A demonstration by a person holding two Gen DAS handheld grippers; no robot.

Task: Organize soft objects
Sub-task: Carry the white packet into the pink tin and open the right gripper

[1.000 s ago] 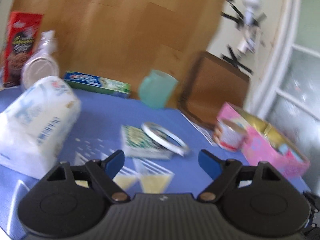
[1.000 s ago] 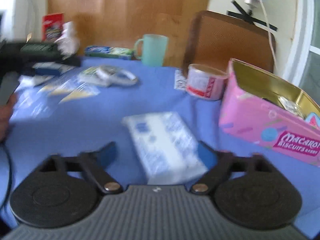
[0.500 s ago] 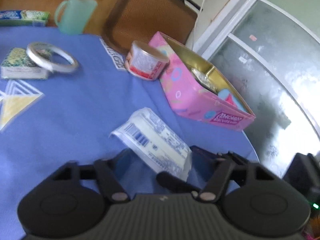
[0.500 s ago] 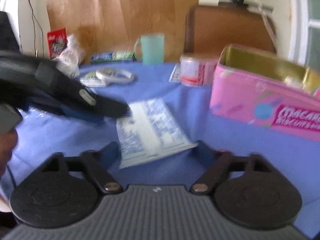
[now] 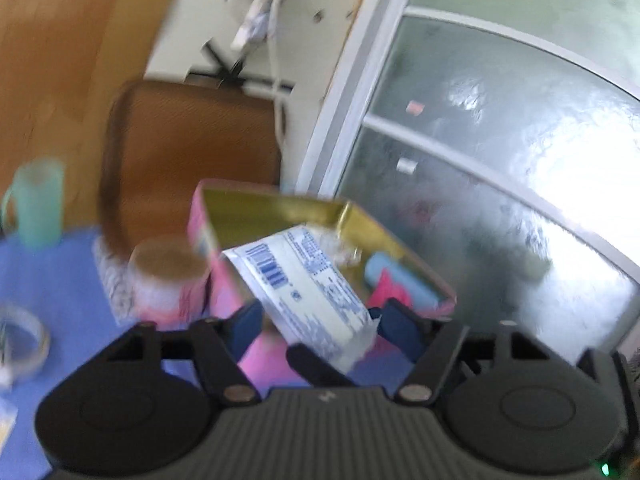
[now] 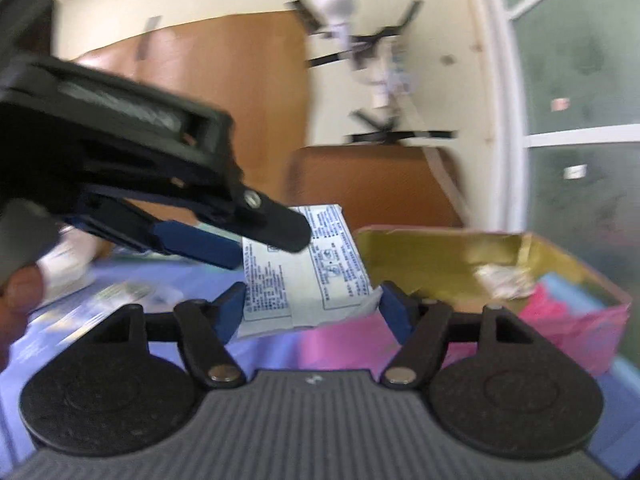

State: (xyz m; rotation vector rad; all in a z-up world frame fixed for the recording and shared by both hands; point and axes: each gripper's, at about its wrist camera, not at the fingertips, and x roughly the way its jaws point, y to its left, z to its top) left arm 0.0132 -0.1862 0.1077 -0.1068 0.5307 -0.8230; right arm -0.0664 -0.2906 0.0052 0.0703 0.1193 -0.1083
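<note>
right wrist view: both grippers, right gripper (image 6: pixel 312 308) & left gripper (image 6: pixel 240 240), clamp the tissue pack (image 6: pixel 308 272) w/ jaws opening; it could drop short of the pink tin (image 6: pixel 560 320) at table's edge.

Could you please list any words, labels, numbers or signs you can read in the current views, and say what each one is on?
No text can be read.
White packet: dense blue print in boxed panels, too small and blurred to read.
Same packet in the left wrist view: a blue barcode, digits illegible.
Pink tin: no lettering legible.
Small round can: label blurred.
</note>
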